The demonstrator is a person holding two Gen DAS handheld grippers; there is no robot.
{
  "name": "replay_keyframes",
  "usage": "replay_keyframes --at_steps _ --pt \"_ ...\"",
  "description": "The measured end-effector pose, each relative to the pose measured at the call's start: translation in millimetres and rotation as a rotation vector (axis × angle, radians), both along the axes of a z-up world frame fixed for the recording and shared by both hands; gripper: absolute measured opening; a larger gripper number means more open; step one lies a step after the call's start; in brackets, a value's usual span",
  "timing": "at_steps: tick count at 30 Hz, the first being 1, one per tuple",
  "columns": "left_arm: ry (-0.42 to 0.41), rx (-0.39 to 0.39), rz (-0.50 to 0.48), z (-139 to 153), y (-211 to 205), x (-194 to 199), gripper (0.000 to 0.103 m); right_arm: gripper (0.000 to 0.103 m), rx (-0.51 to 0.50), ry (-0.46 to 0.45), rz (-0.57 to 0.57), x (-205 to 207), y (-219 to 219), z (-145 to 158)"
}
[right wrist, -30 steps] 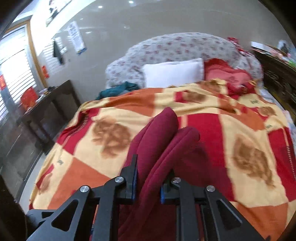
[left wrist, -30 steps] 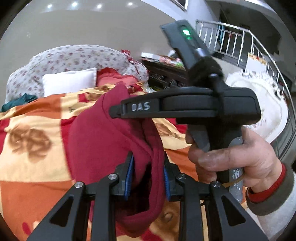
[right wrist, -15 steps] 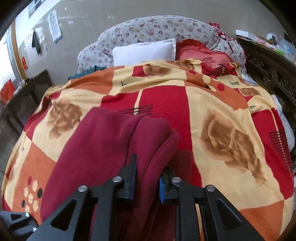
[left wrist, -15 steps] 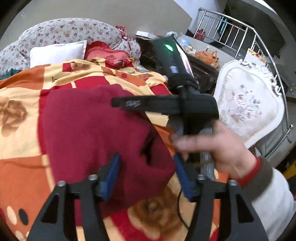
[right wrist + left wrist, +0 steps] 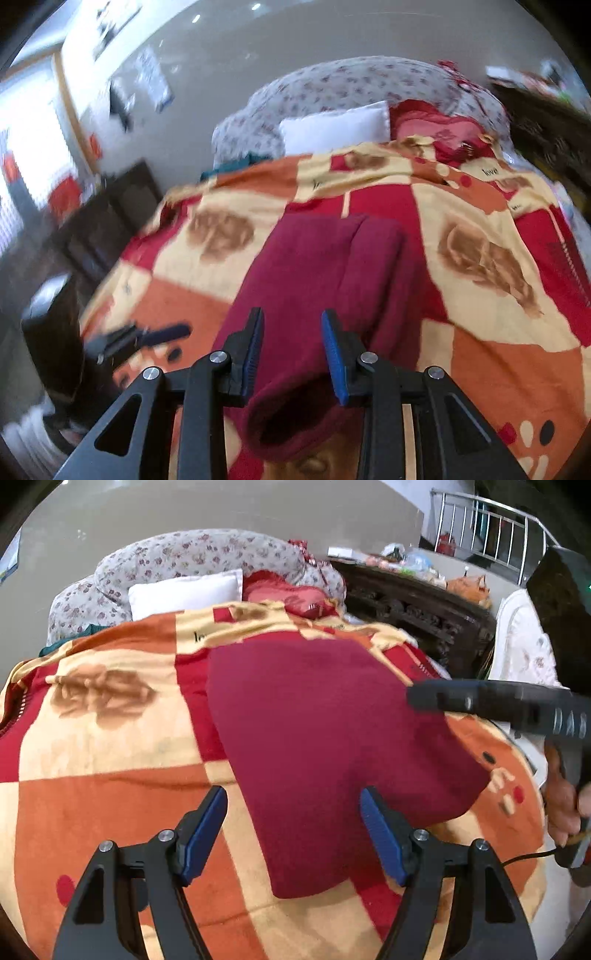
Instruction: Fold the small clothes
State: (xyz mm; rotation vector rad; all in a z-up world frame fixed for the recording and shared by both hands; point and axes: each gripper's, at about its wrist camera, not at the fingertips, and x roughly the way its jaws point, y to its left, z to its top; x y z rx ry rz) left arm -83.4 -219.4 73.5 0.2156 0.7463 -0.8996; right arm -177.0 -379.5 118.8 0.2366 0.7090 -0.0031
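- A dark red fleece garment, folded and flat, is seen lying on the checked orange, cream and red blanket that covers the bed.
- Its near edge is straddled by the left gripper; the blue pads are spread wide and nothing is held.
- Over the garment's open hem, the right gripper is seen partly parted, with no cloth pinched.
- Bare blanket is left on every side of the garment.
- Beyond the garment's far edge, a white pillow and a floral padded headboard are found.
- To the garment's right, a dark carved wooden cabinet stands beside the bed.
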Motion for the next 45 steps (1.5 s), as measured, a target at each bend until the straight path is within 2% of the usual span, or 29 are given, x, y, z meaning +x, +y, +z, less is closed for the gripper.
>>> replay_keyframes --at_steps 2,6,8,12,16,19,22,26,31,33,35,36,37,38,40,43,45 --pt "0.009 0.019 -0.002 -9 -4 -1 0.073 0.035 -0.118 0.069 -0.023 0 10 -17" --pt "0.03 0.037 -0.011 -25 -14 -1 0.076 0.034 -0.18 0.147 -0.1 -1 -7 -50" --pt "0.048 0.037 0.007 -32 -18 2 0.076 0.033 -0.13 0.151 -0.114 -2 -18 -61" --pt "0.072 0.025 0.032 -31 -12 2 0.077 0.032 -0.153 0.142 -0.109 -6 -17 -61" --pt "-0.004 0.039 0.072 -14 -4 -5 0.077 0.033 -0.133 0.119 -0.115 -15 -13 -45" --pt "-0.033 0.014 0.093 0 0 -7 0.077 0.033 -0.131 0.039 -0.105 -22 -2 -19" --pt "-0.064 -0.002 0.123 11 -1 -6 0.078 0.033 -0.154 0.026 -0.099 -18 6 -12" --pt "-0.087 0.019 0.154 12 -7 2 0.079 0.033 -0.143 0.057 -0.072 -14 13 -23" --pt "-0.028 0.019 0.162 -1 -13 15 0.079 0.035 -0.165 0.121 -0.116 -14 3 -51" --pt "-0.011 0.018 0.162 -4 -15 20 0.082 0.035 -0.123 0.14 -0.119 -11 -7 -58" --pt "0.004 0.011 0.162 -5 -14 24 0.086 0.036 -0.052 0.119 -0.117 -16 -17 -56" --pt "0.022 0.0 0.16 -5 -12 28 0.088 0.038 -0.03 0.103 -0.117 -18 -20 -54" --pt "0.05 -0.022 0.156 -5 -9 33 0.089 0.05 -0.015 0.084 -0.125 -21 -24 -51" --pt "0.085 -0.05 0.158 -5 -5 39 0.091 0.071 0.002 0.053 -0.15 -25 -31 -47" --pt "0.159 -0.106 0.176 -8 1 52 0.094 0.093 0.05 0.001 -0.196 -30 -45 -46" --pt "0.253 -0.143 0.176 -18 1 70 0.095 0.093 0.188 -0.005 -0.236 -26 -73 -55" --pt "0.263 -0.153 0.168 -22 -2 75 0.096 0.093 0.291 -0.006 -0.24 -18 -89 -63"
